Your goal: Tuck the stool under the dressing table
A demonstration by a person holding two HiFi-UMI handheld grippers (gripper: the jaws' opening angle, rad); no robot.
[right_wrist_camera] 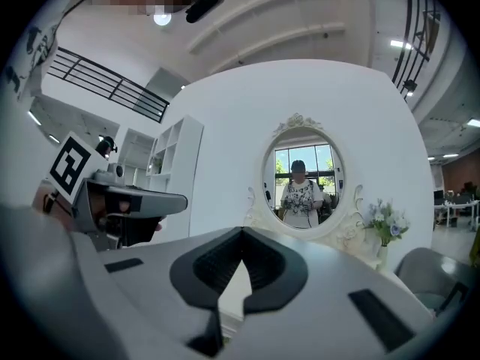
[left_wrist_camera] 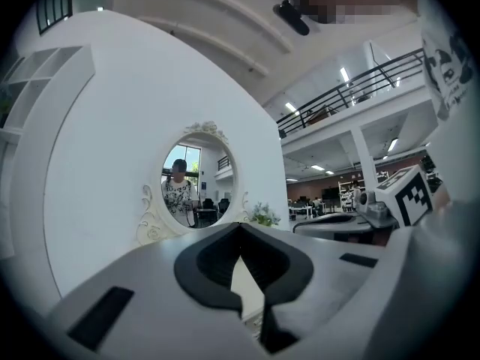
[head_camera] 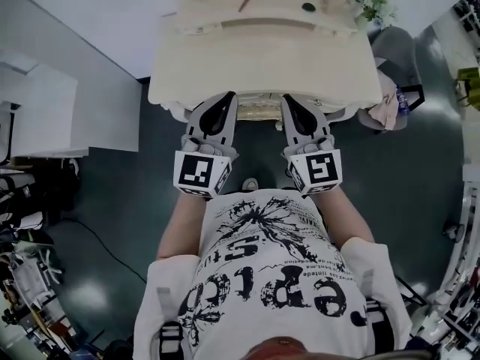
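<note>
L tongs (head_camera: 223, 103) are shut tip to tip w/ nothing in them, at the front edge of the cream counter (head_camera: 262, 58). The stool (head_camera: 261, 111) is almost all hidden under the counter; only a carved cream rim shows btw the two tongs. R tongs (head_camera: 292, 105) are also closed and empty, at the same edge.

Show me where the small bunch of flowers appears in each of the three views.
Head view: flowers at the top right, on the dressing table's back right corner.
Left gripper view: flowers at centre, right of the oval mirror.
Right gripper view: flowers right of centre, also beside the mirror.
Shared landmark: the dressing table, with flowers at its right end.
</note>
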